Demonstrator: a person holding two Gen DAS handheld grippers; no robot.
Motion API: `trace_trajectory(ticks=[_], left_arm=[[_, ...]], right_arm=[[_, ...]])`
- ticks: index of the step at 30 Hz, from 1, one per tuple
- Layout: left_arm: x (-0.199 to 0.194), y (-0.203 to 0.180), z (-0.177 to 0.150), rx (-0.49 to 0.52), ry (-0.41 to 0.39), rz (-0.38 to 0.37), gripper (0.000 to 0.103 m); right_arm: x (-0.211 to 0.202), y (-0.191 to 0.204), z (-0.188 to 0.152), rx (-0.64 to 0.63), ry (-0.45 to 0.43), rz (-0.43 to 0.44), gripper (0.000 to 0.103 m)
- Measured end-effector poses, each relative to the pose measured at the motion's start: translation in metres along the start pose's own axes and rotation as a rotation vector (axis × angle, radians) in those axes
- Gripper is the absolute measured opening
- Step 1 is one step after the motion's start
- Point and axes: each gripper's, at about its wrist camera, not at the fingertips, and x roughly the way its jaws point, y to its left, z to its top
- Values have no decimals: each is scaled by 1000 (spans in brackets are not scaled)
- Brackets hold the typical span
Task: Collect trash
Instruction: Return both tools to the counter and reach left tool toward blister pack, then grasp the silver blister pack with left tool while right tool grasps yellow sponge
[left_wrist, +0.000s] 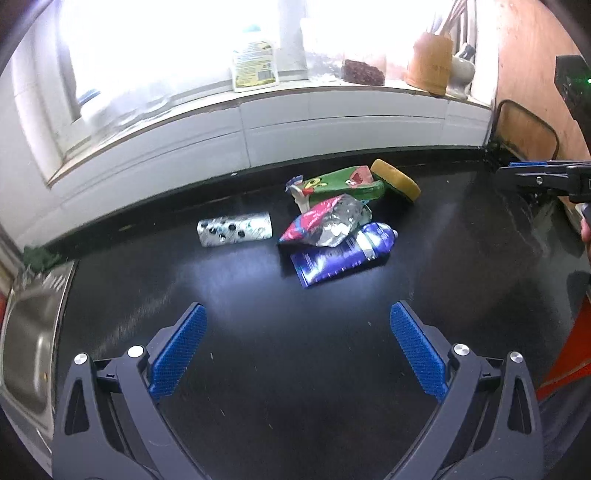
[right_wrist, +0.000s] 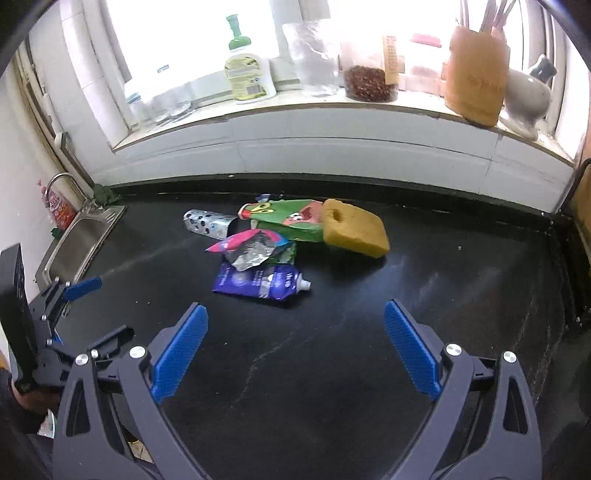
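Note:
Trash lies in a pile on the black counter (left_wrist: 295, 350): a purple squeezed tube (left_wrist: 343, 254) (right_wrist: 260, 282), a pink and silver crumpled wrapper (left_wrist: 325, 221) (right_wrist: 251, 247), a green cartoon carton (left_wrist: 340, 184) (right_wrist: 288, 218), a yellow sponge (left_wrist: 397, 181) (right_wrist: 354, 229) and a silver blister pack (left_wrist: 234, 230) (right_wrist: 208, 223). My left gripper (left_wrist: 297, 321) is open and empty, short of the tube. My right gripper (right_wrist: 295, 317) is open and empty, near the tube. Each gripper shows in the other's view: the right one (left_wrist: 532, 173) at the right edge, the left one (right_wrist: 74, 291) at the left edge.
A steel sink (left_wrist: 26, 339) (right_wrist: 81, 240) sits at the counter's left end. The windowsill behind holds a soap bottle (right_wrist: 245, 70), a jar (right_wrist: 371, 83), a wooden utensil holder (right_wrist: 474, 74) and a white pot (right_wrist: 526, 99). A wooden board (left_wrist: 524, 129) stands at the right end.

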Motion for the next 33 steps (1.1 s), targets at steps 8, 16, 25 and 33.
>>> trace_trajectory(ticks=[8,16,25,33], left_arm=[[63,40,37,178,60,27,96],[149,75,73,366,138,-78,96],[223,88,86,577,215,-204,96],[236,93,88,625,147,-278,95]], right_arm=[[38,-25,28,1,37,-12,93],[105,-52,45,-60,94,-73,93],[173,-59,54,-181,168,-69,93],[206,-52,58,-331,206,-152,66]])
